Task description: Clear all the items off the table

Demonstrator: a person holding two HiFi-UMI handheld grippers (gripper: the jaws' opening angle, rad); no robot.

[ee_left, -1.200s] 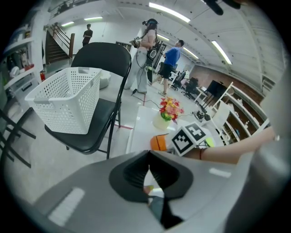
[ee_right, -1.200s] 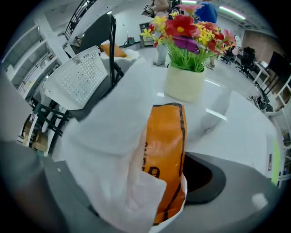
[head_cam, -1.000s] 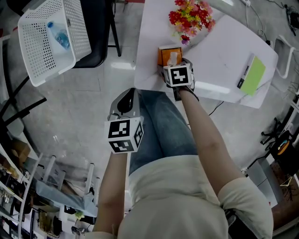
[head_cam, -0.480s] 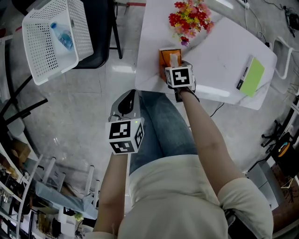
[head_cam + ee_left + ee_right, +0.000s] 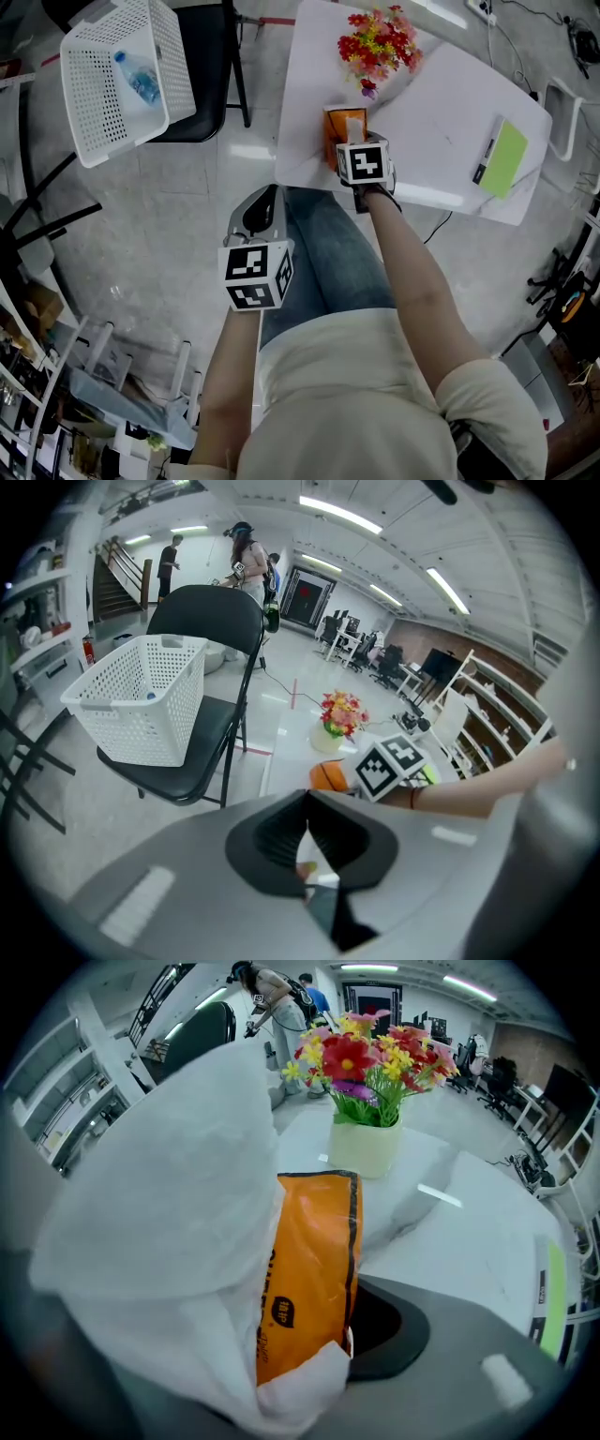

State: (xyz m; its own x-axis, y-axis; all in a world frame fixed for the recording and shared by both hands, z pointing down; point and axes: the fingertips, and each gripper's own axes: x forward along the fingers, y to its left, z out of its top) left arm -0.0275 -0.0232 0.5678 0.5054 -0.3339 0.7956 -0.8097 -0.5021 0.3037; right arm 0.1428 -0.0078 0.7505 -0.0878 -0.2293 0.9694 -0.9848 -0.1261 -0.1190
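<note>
The white table [image 5: 441, 103] carries the orange tissue pack [image 5: 339, 127] at its near edge, near the flowers [image 5: 380, 42]. The right gripper [image 5: 354, 148] points down over the pack, its 2 jaws having just been closing onto its sides. The left gripper [image 5: 261, 208], off the table, is clenched on nothing.

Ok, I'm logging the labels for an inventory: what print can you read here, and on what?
No text reads clearly.
Orange tissue pack: dark lettering and a small logo, half hidden by tissue, unreadable.
Green pad: print on its black edge, too small.
Bottle in basket: label blurred.
</note>
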